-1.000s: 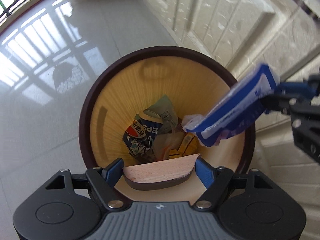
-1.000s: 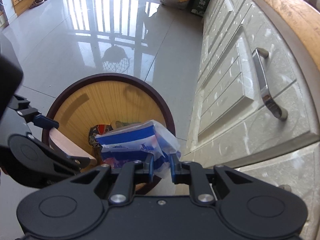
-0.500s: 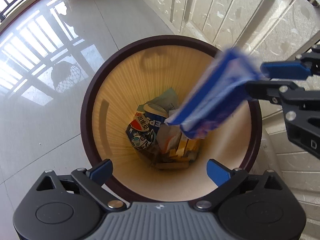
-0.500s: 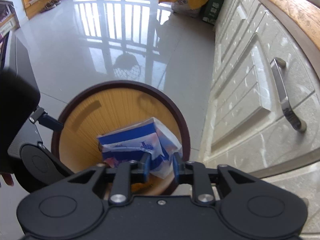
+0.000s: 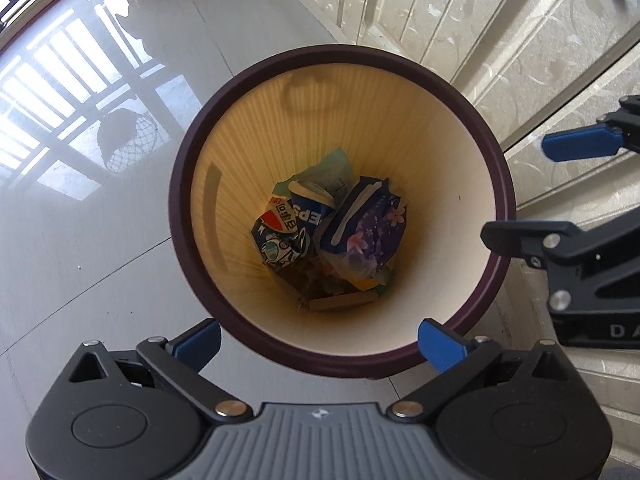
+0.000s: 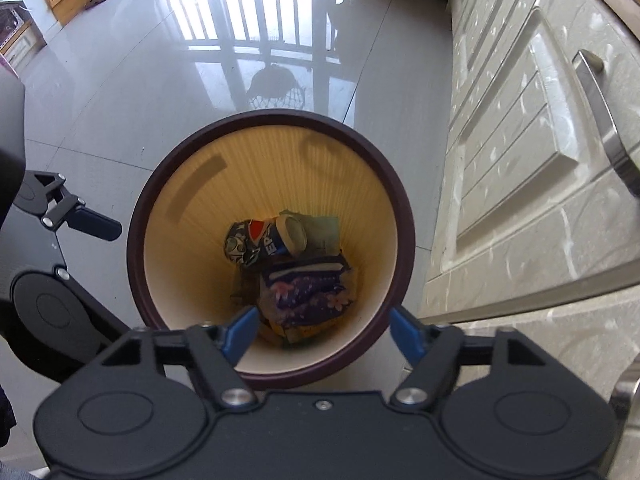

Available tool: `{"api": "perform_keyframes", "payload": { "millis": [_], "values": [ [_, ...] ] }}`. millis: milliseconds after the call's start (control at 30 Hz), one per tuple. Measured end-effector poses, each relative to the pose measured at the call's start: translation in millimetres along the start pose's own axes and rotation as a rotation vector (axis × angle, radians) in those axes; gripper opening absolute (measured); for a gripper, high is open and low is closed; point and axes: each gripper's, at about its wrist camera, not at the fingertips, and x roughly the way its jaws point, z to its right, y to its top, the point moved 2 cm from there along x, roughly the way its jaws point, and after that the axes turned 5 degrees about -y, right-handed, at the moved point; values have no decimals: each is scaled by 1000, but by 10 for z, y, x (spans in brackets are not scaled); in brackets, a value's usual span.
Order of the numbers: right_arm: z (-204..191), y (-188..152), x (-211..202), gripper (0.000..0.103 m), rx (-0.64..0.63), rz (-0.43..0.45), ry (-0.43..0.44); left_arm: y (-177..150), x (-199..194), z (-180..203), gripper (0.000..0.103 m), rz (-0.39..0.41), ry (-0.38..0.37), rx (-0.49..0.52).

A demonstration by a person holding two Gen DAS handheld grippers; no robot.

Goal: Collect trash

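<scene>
Left wrist view
Left gripper [image 5: 318,340]: jaws spread wide, nothing between them, above the bin's 6 o'clock rim.
Trash bin [image 5: 188,264]: dark rim, yellow inside.
Blue-purple wrapper [image 5: 366,222]: lies at the bottom, at 3 o'clock of the Pepsi cup [image 5: 298,216].

Right wrist view
Right gripper [image 6: 324,330]: jaws have just been opening, nothing between them.
Wrapper: at 6 o'clock of the cup.
Cabinet [image 6: 532,184]: at 3 o'clock.

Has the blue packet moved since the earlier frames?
Yes. The blue packet has dropped from the right tongs to the bottom of the bin.
</scene>
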Motion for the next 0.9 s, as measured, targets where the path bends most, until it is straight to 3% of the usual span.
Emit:
{"api": "perform_keyframes", "payload": {
  "millis": [167,500,900],
  "values": [
    [11,-37,-39,103,2,-9,-25,-59,-81,-29,103,3,7,0],
    [-15,-55,-225,103,-5,-16,-37,-193,-402,-105,103,16,30,-17],
    [-202,3,-856,103,-28,22,-80,-448,-1150,-196,103,97,52,-115]
  ]
}}
